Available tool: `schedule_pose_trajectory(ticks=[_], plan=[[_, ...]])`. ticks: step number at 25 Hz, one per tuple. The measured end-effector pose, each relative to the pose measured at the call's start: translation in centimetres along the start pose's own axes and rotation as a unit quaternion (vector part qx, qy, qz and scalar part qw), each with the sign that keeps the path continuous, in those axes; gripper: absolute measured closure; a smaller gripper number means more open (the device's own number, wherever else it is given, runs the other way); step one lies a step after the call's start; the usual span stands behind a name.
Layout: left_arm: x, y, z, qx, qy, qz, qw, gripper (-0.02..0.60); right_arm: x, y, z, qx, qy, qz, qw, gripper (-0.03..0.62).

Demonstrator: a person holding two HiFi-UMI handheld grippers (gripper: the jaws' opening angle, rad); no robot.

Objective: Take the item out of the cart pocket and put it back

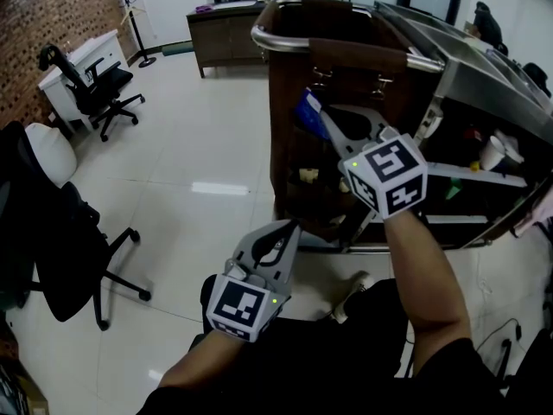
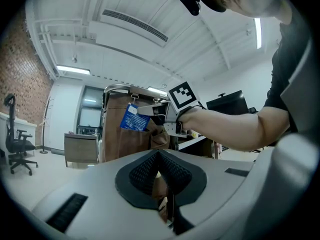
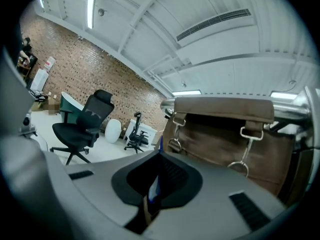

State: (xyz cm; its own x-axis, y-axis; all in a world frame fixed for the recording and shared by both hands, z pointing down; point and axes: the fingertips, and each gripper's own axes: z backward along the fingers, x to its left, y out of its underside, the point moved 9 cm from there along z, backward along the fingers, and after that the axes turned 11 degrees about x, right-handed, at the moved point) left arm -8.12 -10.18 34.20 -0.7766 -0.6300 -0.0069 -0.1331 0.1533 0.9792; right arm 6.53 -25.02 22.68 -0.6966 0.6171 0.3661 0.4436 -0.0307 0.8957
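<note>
The head camera stared steeply down over both arms, with the cart [image 1: 289,128] at upper right. The camera on the left gripper [image 1: 289,229] sat low and farther back, tilted up, with the cart [image 2: 112,134] left of centre and the right gripper [image 2: 142,110] near mid-frame. The right gripper's camera pressed close, the cart [image 3: 220,134] at centre right. All three shared that cart.

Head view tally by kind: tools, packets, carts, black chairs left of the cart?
tools: 2
blue packet: 1
cart: 1
black chairs: 2
Total: 6
</note>
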Motion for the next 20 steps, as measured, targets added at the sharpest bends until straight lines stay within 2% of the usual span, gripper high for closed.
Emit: schedule_pose_trajectory(ticks=[8, 14, 20], plan=[[0.2, 0.0, -0.1, 0.002, -0.001, 0.003, 1.0, 0.581, -1.0, -0.6, 0.5, 0.009, -0.001, 0.004, 1.0, 0.583], [-0.1, -0.1, -0.3, 0.0, 0.006, 0.006, 1.0, 0.581, 0.1, 1.0, -1.3, 0.048, -0.013, 0.019, 0.999, 0.583], [0.3, 0.2, -0.1, 0.001, 0.001, 0.009, 1.0, 0.581, 0.1, 2.2, -2.5, 0.061, -0.01, 0.01, 0.998, 0.583]])
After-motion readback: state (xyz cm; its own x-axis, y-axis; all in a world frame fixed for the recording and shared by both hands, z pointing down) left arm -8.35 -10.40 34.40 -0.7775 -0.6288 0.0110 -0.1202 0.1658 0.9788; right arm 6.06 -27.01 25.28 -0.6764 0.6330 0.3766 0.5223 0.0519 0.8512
